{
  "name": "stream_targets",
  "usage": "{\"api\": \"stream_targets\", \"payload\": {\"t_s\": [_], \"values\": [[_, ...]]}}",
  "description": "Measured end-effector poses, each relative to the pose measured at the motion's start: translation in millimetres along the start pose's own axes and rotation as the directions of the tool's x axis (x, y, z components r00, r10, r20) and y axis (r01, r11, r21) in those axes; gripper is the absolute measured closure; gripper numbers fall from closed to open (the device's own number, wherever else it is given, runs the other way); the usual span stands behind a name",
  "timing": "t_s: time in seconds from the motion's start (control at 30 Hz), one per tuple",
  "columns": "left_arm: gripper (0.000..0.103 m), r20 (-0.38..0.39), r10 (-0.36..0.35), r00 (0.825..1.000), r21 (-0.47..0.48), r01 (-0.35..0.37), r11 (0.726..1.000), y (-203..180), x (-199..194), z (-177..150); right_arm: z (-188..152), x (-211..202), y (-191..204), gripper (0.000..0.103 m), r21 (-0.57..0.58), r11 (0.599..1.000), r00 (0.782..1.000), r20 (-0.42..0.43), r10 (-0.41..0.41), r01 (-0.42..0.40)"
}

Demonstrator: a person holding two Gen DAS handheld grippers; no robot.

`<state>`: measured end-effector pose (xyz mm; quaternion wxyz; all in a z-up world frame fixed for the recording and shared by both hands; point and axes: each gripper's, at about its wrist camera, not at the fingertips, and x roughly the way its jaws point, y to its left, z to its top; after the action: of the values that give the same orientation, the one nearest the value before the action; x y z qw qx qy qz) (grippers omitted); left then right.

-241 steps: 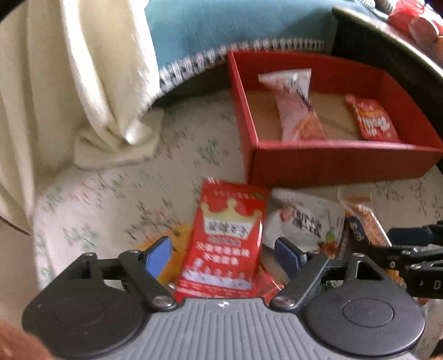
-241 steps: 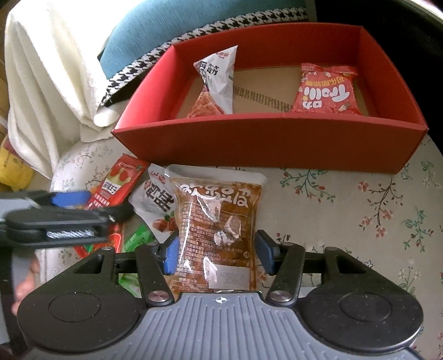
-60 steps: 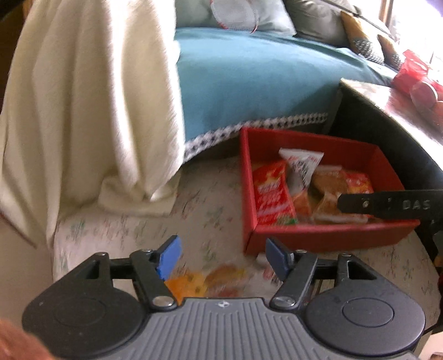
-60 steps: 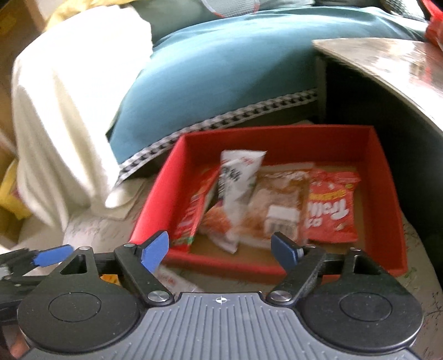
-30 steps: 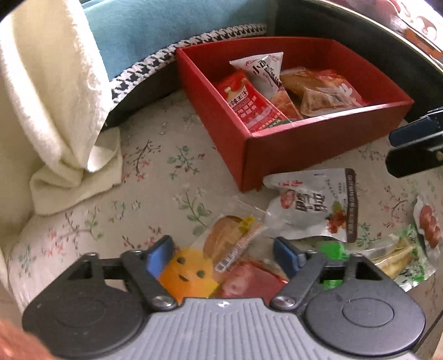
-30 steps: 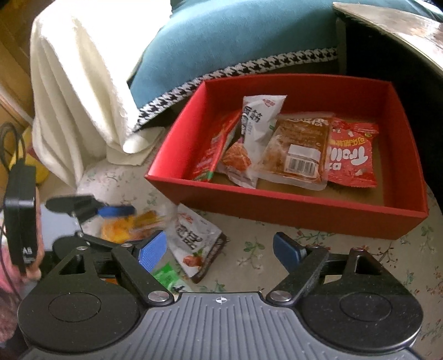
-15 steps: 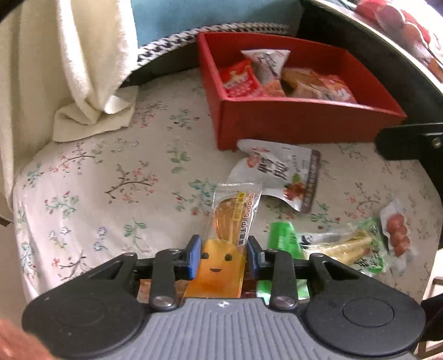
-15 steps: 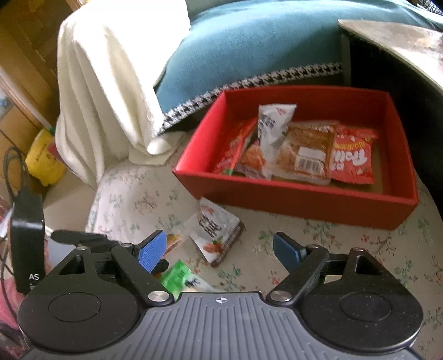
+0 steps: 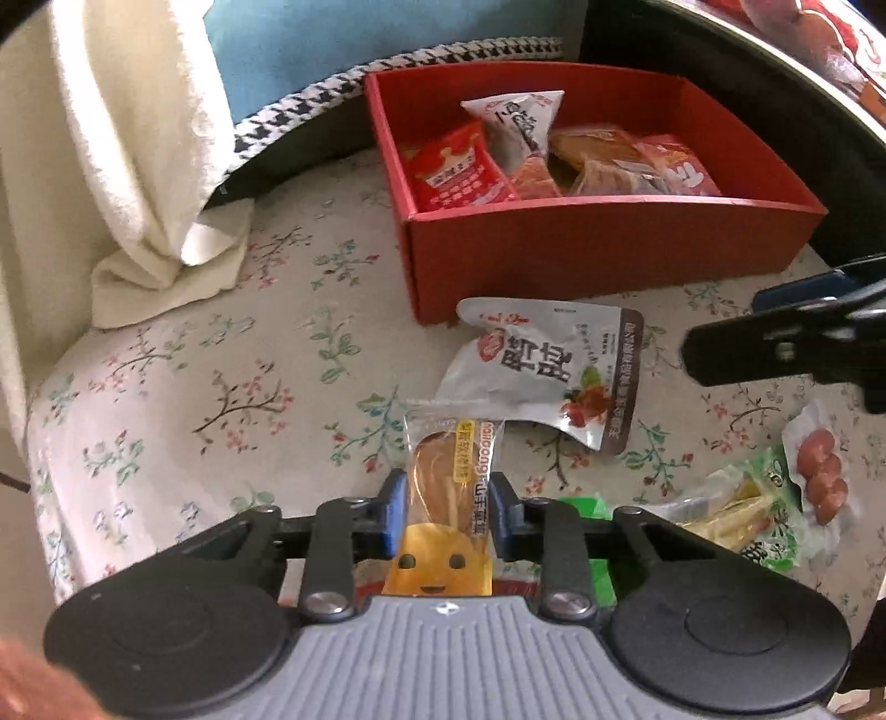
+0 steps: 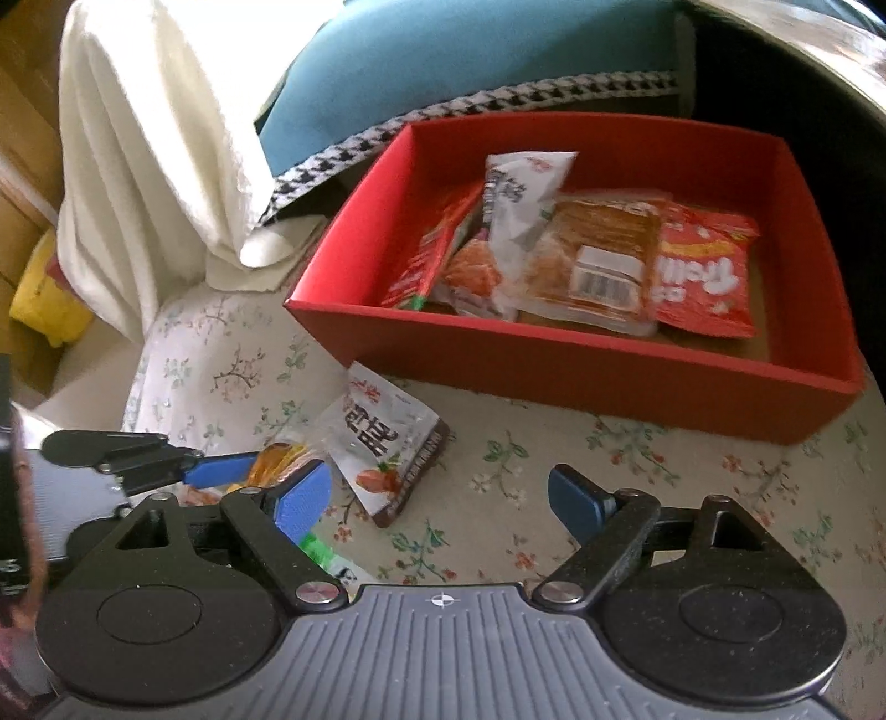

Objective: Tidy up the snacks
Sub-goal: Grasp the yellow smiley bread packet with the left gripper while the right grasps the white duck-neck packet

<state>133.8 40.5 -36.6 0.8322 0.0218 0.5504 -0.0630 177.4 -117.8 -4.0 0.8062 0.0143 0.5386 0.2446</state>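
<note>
A: Left gripper [image 9: 446, 512]?
B: Fingers closing on the orange bread packet [image 9: 448, 498], above the floral tabletop [image 9: 221, 360].
A: Right gripper [image 10: 440, 495]?
B: Wide, empty; only its view shows the red box's [image 10: 554, 360] barcode.

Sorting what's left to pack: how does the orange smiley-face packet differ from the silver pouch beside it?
The orange smiley-face packet is narrow, partly clear, and sits between the closing left tongs; the silver pouch is wider, opaque, and lies free on the floral cloth. The packet shows bread inside; the pouch shows black characters. Both remain outside the red box.

White towel [image 9: 138, 166] beside blue cushion [image 10: 470, 50]
</note>
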Motion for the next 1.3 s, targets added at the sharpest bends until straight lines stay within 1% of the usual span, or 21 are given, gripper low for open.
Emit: {"api": "stream_targets", "payload": {"t_s": [0.07, 0.2, 0.33, 0.4, 0.47, 0.5, 0.57, 0.6, 0.67, 0.73, 0.8, 0.83, 0.87, 0.93, 1.07, 1.17, 1.23, 1.3], "values": [[0.080, 0.016, -0.023, 1.000, -0.024, 0.023, 0.999, 7, -6, -1, 5, 7, 11, 0.013, -0.056, 0.998, 1.000, -0.006, -0.007, 0.006], [0.080, 0.062, -0.042, 0.997, -0.093, 0.048, 0.995, 25, -22, -3, 13, 25, 31, 0.012, -0.177, 0.984, 0.999, -0.030, -0.012, 0.006], [0.080, 0.090, -0.078, 0.993, -0.168, 0.092, 0.981, 46, -34, -4, 19, 47, 44, 0.012, -0.312, 0.950, 0.999, -0.039, -0.024, 0.011], [0.080, 0.088, -0.098, 0.991, -0.195, 0.114, 0.974, 54, -36, -7, 23, 58, 43, 0.012, -0.318, 0.948, 0.999, -0.045, -0.019, 0.004], [0.080, 0.085, -0.114, 0.990, -0.204, 0.130, 0.970, 57, -37, -9, 23, 69, 43, 0.014, -0.301, 0.953, 0.997, -0.073, 0.009, -0.031], [0.080, 0.084, -0.117, 0.990, -0.203, 0.132, 0.970, 59, -37, -9, 22, 73, 47, 0.014, -0.311, 0.950, 0.997, -0.079, 0.005, -0.029], [0.080, 0.082, -0.120, 0.989, -0.201, 0.134, 0.970, 61, -37, -10, 15, 77, 58, 0.013, -0.362, 0.932, 0.997, -0.066, -0.028, 0.002], [0.080, 0.081, -0.119, 0.990, -0.202, 0.133, 0.970, 62, -36, -10, 11, 77, 62, 0.014, -0.389, 0.921, 0.997, -0.070, -0.028, -0.001], [0.080, 0.081, -0.121, 0.989, -0.214, 0.136, 0.967, 65, -36, -9, 4, 74, 66, 0.015, -0.397, 0.917, 0.995, -0.103, -0.001, -0.040], [0.080, 0.083, -0.121, 0.989, -0.226, 0.136, 0.964, 68, -36, -9, -2, 68, 67, 0.017, -0.389, 0.919, 0.992, -0.130, 0.007, -0.057], [0.080, 0.085, -0.118, 0.989, -0.230, 0.135, 0.964, 68, -37, -10, -7, 59, 62, 0.016, -0.342, 0.936, 0.984, -0.175, 0.029, -0.088], [0.079, 0.086, -0.118, 0.989, -0.230, 0.135, 0.964, 69, -38, -10, -8, 53, 57, 0.015, -0.309, 0.946, 0.983, -0.176, 0.047, -0.101], [0.079, 0.087, -0.118, 0.989, -0.231, 0.136, 0.963, 68, -39, -10, -8, 47, 52, 0.015, -0.275, 0.957, 0.987, -0.152, 0.053, -0.094], [0.079, 0.088, -0.117, 0.989, -0.228, 0.135, 0.964, 66, -39, -9, -2, 41, 48, 0.015, -0.243, 0.969, 0.994, -0.105, 0.028, -0.053], [0.079, 0.080, -0.109, 0.991, -0.226, 0.125, 0.966, 63, -37, -7, 13, 53, 47, 0.014, -0.182, 0.983, 0.998, -0.048, -0.043, 0.033], [0.079, 0.068, -0.104, 0.992, -0.228, 0.117, 0.967, 63, -32, -6, 18, 73, 56, 0.009, -0.176, 0.983, 0.994, -0.080, -0.070, 0.055], [0.079, 0.060, -0.102, 0.993, -0.236, 0.114, 0.965, 66, -30, -5, 15, 84, 63, 0.000, -0.208, 0.973, 0.988, -0.099, -0.119, 0.097], [0.079, 0.056, -0.102, 0.993, -0.242, 0.112, 0.964, 69, -29, -6, 11, 90, 68, 0.000, -0.259, 0.955, 0.980, -0.096, -0.175, 0.145]]}}
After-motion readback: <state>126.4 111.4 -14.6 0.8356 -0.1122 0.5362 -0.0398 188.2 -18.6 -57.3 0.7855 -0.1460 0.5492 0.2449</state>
